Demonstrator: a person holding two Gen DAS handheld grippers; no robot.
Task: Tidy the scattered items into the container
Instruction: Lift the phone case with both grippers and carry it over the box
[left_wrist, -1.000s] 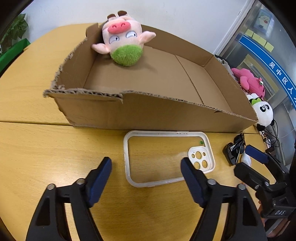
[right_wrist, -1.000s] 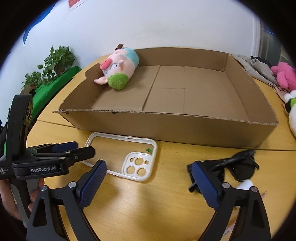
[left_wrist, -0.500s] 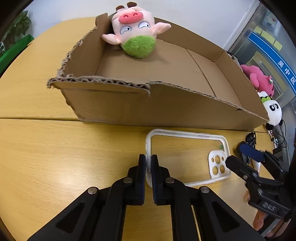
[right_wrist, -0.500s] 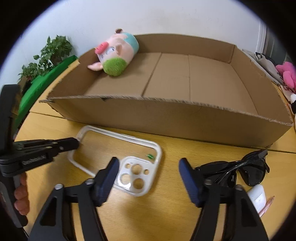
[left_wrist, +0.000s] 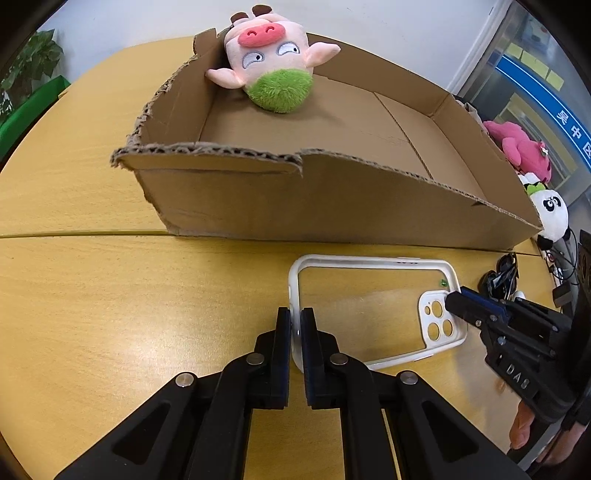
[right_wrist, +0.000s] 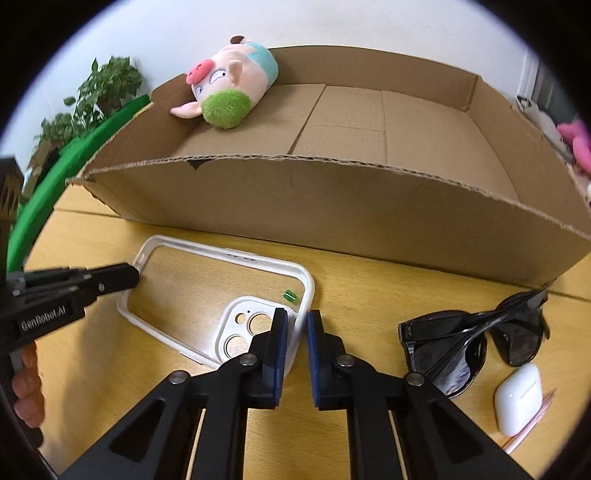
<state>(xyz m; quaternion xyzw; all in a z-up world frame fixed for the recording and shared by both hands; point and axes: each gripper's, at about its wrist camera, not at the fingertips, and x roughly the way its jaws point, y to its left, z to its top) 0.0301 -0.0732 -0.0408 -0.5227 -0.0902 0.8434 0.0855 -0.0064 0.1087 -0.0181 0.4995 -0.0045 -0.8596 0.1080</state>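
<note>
A clear phone case with a white rim (left_wrist: 373, 262) (right_wrist: 221, 254) lies on the wooden table in front of a shallow cardboard box (left_wrist: 332, 206) (right_wrist: 332, 206). My left gripper (left_wrist: 295, 326) is shut on the case's left short rim. My right gripper (right_wrist: 297, 332) is shut on the rim at the camera-cutout end; it also shows in the left wrist view (left_wrist: 458, 301). The left gripper shows in the right wrist view (right_wrist: 129, 277). A pink pig plush (left_wrist: 269, 74) (right_wrist: 229, 92) lies in the box's far left corner.
Black sunglasses (right_wrist: 476, 336), a white earbud case (right_wrist: 517, 398) and a pink pen (right_wrist: 528, 432) lie right of the phone case. A pink plush (left_wrist: 521, 147) and a panda plush (left_wrist: 552, 214) sit beyond the box's right end. A green plant (right_wrist: 92, 99) stands at the far left.
Both grippers went from open to shut on opposite ends of the phone case: the left closed half a second ago, the right closed just now after moving in over the camera end.
</note>
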